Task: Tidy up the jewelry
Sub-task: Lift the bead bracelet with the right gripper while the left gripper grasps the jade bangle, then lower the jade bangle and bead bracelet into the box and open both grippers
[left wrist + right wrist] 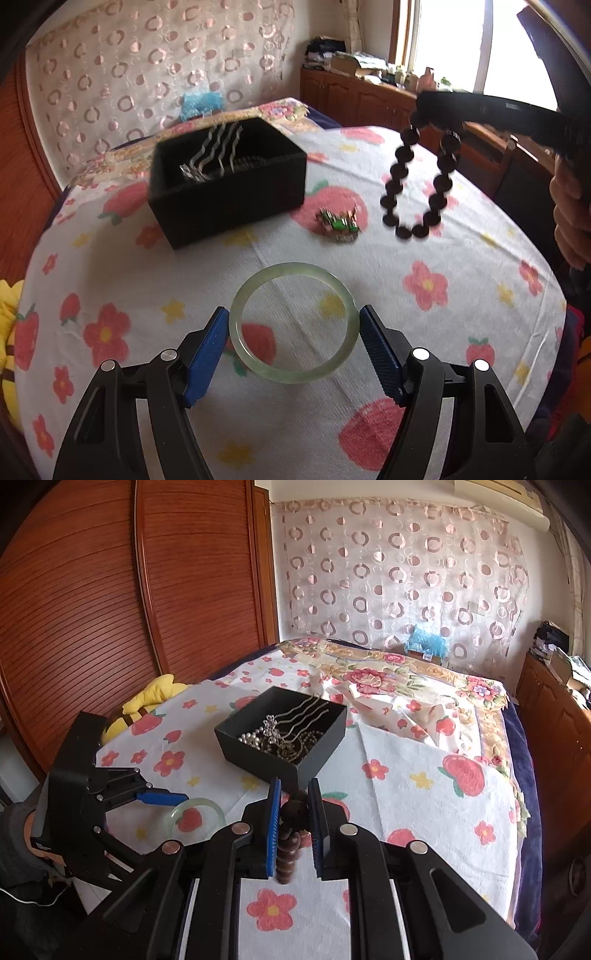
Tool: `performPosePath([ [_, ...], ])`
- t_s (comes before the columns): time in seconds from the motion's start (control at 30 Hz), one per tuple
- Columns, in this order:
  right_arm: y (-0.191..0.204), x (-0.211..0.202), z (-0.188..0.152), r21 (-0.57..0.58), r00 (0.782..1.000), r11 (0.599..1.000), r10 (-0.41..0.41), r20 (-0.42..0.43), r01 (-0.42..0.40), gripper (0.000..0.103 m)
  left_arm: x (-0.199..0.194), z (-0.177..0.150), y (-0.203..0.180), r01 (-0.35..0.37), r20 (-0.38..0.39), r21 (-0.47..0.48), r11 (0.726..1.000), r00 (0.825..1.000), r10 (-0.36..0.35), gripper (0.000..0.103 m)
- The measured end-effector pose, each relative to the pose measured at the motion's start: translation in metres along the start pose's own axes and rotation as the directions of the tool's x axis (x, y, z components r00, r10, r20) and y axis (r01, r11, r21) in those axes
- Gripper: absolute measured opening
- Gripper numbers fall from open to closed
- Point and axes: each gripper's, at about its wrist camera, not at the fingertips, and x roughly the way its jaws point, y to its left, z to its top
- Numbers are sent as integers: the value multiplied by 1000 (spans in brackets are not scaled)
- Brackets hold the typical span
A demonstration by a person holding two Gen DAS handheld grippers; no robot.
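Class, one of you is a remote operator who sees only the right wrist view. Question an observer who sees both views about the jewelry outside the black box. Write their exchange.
Operator: My right tongs block the cloth ahead. Is anything loose there?
Observer: Yes, a small green and gold piece lies on the cloth beside the black box.
Operator: How does my bead bracelet hang?
Observer: The bead bracelet dangles as an open loop.
Operator: And the bangle?
Observer: The open left tongs straddle the jade bangle, with one blue pad at each side.
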Motion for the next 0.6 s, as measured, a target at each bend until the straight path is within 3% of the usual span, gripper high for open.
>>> performPosePath([
  [0.43,4,27,69,-24,998,1000,12,66,-11,16,-21,61,38,-35,111,-43,998,993,39,69],
  [0.6,-2,52,91,10,997,998,62,55,-63,16,-14,82,61,-54,113,-69,996,992,62,69],
])
